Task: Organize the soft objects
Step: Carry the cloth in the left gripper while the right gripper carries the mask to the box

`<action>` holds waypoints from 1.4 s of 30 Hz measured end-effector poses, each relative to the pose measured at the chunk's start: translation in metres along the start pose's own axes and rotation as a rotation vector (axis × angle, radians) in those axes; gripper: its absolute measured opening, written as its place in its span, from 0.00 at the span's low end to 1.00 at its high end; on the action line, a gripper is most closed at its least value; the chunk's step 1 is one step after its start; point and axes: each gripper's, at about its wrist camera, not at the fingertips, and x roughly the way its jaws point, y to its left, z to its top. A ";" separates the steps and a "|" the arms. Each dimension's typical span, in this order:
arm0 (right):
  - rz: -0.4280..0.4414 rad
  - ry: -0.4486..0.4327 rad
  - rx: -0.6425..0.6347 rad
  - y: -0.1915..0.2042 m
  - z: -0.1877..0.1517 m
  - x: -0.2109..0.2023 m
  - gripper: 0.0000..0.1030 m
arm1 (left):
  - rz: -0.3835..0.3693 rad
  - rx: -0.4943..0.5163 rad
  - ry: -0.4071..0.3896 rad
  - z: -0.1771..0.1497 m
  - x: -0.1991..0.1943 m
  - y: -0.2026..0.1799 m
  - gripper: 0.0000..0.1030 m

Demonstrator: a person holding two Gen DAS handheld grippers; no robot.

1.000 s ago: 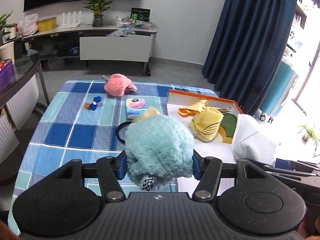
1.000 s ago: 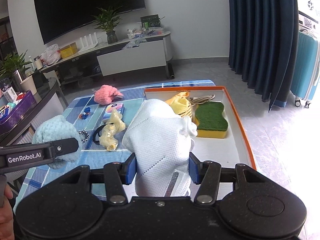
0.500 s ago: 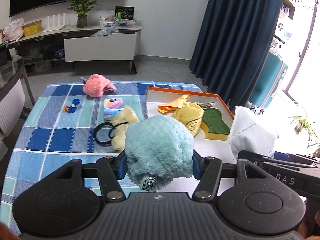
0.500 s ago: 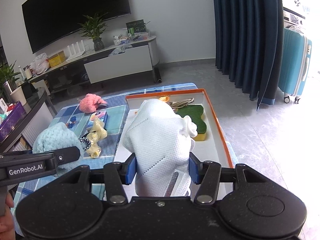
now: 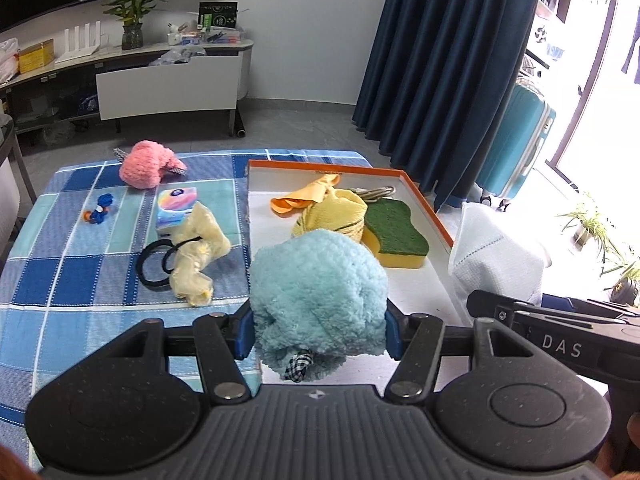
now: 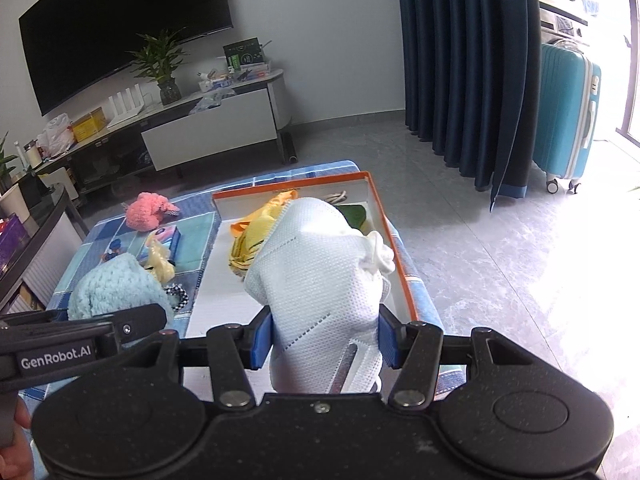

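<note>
Left hand-held gripper (image 5: 318,334) clamps the blue fluffy plush (image 5: 318,288); right hand-held gripper (image 6: 325,338) clamps the white mesh cloth (image 6: 320,280). Both hang over the near end of the orange-rimmed tray (image 5: 424,204), likely for dropping. Ahead inside: sponge (image 5: 394,234), yellow cloths (image 5: 334,212). Further left, on the counter (image 5: 68,272): pink plush (image 5: 146,164).

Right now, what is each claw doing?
Left claw: shut on the blue plush.
Right claw: shut on the white mask.

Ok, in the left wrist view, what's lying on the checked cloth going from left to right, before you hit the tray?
Blue toy figure → pink fluffy toy → tissue pack → orange-rimmed tray.
</note>
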 end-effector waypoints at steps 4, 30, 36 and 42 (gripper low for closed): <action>-0.010 0.004 0.012 -0.006 0.000 0.002 0.62 | -0.009 0.010 0.011 -0.002 0.006 -0.007 0.58; -0.023 0.036 0.020 -0.016 0.003 0.025 0.64 | -0.025 0.029 0.065 -0.009 0.030 -0.021 0.59; -0.020 0.044 0.015 -0.016 0.005 0.033 0.64 | -0.024 0.025 0.069 -0.007 0.035 -0.020 0.59; -0.022 0.052 0.013 -0.016 0.011 0.042 0.66 | -0.024 0.023 0.077 -0.006 0.040 -0.020 0.59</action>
